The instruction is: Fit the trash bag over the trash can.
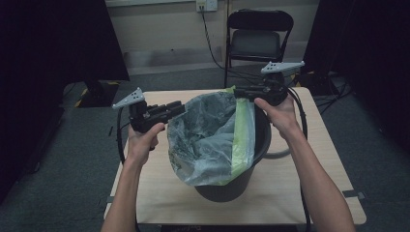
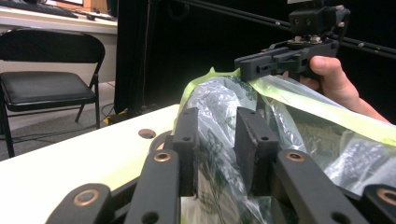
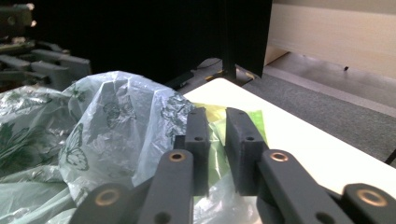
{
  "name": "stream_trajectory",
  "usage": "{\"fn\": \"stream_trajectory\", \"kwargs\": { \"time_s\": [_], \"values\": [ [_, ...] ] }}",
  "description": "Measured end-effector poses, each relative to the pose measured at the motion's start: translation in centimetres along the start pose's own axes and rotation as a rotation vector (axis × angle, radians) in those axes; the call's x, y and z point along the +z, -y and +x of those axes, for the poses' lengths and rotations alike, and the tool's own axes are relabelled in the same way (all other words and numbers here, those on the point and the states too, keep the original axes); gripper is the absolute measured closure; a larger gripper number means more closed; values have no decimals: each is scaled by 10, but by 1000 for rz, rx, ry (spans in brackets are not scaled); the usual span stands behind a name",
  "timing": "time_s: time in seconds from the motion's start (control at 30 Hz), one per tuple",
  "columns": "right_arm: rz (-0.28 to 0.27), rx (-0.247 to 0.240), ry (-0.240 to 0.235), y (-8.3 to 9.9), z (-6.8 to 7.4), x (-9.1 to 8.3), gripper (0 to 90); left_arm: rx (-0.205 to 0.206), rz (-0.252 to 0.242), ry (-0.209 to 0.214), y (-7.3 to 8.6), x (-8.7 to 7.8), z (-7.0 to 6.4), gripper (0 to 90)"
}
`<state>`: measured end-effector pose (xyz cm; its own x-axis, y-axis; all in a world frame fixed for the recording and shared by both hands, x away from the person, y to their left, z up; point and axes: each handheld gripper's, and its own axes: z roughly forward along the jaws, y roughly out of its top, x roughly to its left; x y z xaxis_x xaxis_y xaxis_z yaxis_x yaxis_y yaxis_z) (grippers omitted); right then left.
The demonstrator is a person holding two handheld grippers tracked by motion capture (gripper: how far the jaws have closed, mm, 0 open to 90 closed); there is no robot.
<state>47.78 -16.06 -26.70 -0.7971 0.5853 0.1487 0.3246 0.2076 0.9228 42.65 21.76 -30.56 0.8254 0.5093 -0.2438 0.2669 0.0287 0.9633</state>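
Pale wood-look tabletop [image 1: 159,193] in a dim room, grey carpet around it, black curtains at 9 and 3 o'clock.
At the centre stands a dark round plastic bucket [image 1: 227,189] with a translucent butterfly-print bag with a lime-green rim [image 1: 208,140] draped over it. The left claw [image 1: 180,109] pinches the bag's edge at 10 o'clock, jaws nearly closed on the film; the right claw [image 1: 240,92] clamps the green rim at 1 o'clock. A black folding chair [image 1: 259,38] stands at 12 o'clock by a cream wall.
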Motion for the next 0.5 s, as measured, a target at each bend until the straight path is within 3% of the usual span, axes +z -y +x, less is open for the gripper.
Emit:
{"fn": "stream_trajectory", "kwargs": {
  "time_s": [0.17, 0.5],
  "values": [
    [-32, 5, 1, 2, -2, -10, 857, 4, -1, -6, 0, -2, -2, 706],
    [-103, 77, 3, 24, -15, -24, 900, -7, -7, 0, 2, -3, -2, 699]
  ]
}}
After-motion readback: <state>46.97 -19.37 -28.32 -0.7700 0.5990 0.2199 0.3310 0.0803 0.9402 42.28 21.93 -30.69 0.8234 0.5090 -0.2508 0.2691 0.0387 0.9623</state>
